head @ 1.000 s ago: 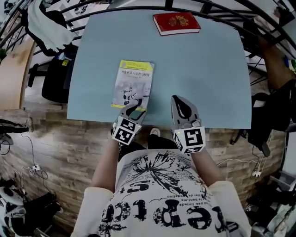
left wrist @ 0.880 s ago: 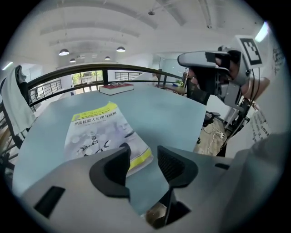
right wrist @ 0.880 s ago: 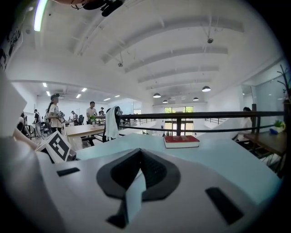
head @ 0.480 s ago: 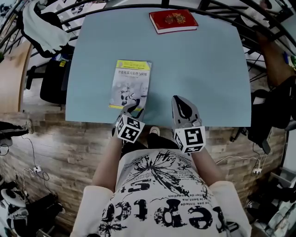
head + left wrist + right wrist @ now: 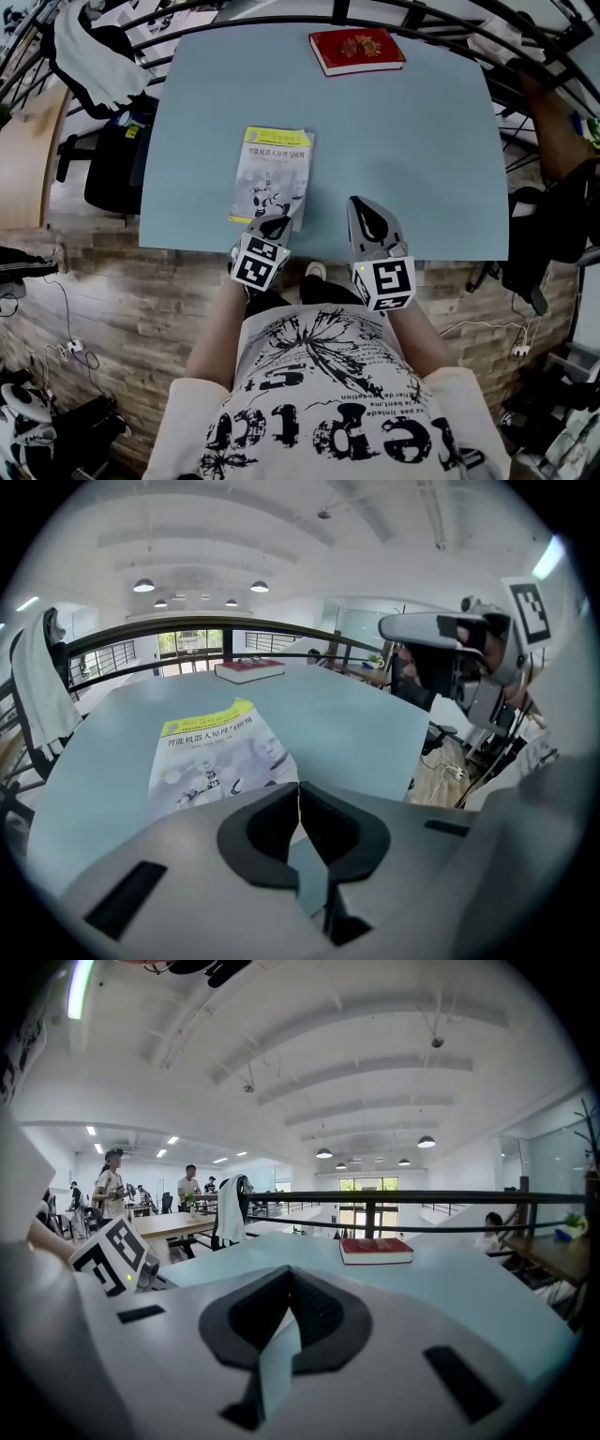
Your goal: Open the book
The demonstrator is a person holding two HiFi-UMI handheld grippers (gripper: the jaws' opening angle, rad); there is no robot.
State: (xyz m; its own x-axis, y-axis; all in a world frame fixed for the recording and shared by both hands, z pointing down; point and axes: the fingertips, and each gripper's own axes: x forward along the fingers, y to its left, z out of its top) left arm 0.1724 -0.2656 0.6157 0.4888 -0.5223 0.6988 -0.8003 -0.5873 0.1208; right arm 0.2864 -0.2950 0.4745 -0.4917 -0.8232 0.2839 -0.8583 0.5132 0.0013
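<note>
A thin paperback book [image 5: 272, 173] with a yellow top band lies closed on the pale blue table [image 5: 422, 159], near its front edge. My left gripper [image 5: 275, 225] is at the book's near right corner. In the left gripper view the book [image 5: 216, 757] lies just beyond the left gripper [image 5: 298, 794], whose jaws meet with a thin pale sliver of the cover's edge pinched between the pads. My right gripper [image 5: 366, 208] hovers over the table edge to the right of the book. In the right gripper view the right gripper [image 5: 289, 1283] is shut with nothing in it.
A red hardcover book [image 5: 357, 49] lies at the table's far edge, also visible as the red book [image 5: 376, 1250] ahead of the right gripper. A black railing [image 5: 234, 11] runs behind the table. A chair with a white cloth [image 5: 94, 56] stands at the far left.
The left gripper's jaws were open around the book's near right corner and have now closed on it. The right gripper has stayed in place.
</note>
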